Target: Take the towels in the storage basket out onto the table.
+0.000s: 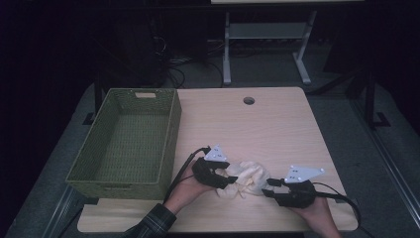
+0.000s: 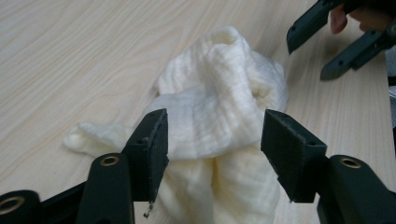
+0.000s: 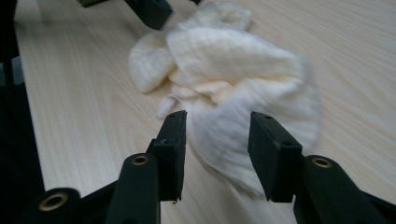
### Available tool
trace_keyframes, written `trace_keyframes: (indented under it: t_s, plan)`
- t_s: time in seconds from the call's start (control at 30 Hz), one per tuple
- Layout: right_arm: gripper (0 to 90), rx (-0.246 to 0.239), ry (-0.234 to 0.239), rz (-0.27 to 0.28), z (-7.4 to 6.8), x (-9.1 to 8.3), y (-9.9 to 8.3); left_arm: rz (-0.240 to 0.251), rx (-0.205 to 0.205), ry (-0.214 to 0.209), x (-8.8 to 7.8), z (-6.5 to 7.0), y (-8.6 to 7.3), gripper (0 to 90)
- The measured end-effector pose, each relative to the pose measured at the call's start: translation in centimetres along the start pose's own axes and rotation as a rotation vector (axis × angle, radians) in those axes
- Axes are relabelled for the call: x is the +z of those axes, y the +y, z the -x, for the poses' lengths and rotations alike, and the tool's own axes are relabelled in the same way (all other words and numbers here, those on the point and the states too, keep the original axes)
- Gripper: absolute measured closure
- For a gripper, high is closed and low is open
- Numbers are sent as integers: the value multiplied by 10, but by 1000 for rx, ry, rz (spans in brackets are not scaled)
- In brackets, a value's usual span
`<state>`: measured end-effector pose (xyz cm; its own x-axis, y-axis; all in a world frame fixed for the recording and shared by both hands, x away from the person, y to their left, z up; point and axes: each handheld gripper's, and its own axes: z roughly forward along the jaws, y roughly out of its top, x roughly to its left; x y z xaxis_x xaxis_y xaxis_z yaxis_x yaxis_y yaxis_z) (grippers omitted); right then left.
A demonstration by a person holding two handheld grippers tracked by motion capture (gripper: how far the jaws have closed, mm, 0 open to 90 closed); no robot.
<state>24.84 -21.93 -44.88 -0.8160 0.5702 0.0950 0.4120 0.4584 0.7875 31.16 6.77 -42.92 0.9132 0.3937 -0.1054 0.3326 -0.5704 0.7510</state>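
Note:
A crumpled cream cloth (image 1: 250,176) lies on the wooden table (image 1: 257,124) near its front edge. My left gripper (image 1: 230,178) reaches it from the left. In the left gripper view its jaws (image 2: 212,149) stand apart on either side of a fold of the cloth (image 2: 219,93), and the pads do not squeeze it. My right gripper (image 1: 267,191) comes from the right, its fingertips at the cloth's edge. In the right gripper view the jaws (image 3: 217,149) are apart over the near edge of the cloth (image 3: 233,70). The right gripper (image 2: 327,42) appears beyond the cloth in the left gripper view.
A green woven basket (image 1: 171,134) with nothing in it stands at the table's left side. A round cable hole (image 1: 248,100) sits near the far edge. Bare tabletop lies behind the cloth. Desk legs and cables stand on the dark floor beyond.

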Motion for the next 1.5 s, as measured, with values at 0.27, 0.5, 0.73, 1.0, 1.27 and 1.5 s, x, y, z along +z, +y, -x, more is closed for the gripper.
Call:
trace_keyframes:
  t_s: [0.27, 0.5, 0.73, 1.0, 1.27, 1.5]
  plan:
    - [622, -30, 45, -27, -10, 20, 12, -11, 26, -18, 14, 3, 2, 610]
    - [633, -20, 59, -41, -8, 29, 13, -8, 6, -11, 9, -2, 7, 857]
    - [649, -18, 72, -62, -5, 40, 13, 41, -19, -8, -7, -10, 17, 859]
    - [720, -41, 51, -124, -5, 48, 8, 77, -56, 18, -21, -20, 18, 857]
    - [680, -19, 104, -43, -8, 38, 18, 55, -68, 29, -19, -24, 13, 856]
    - [676, -97, 119, -122, -26, 57, 21, 51, -75, 31, -18, -24, 13, 856]
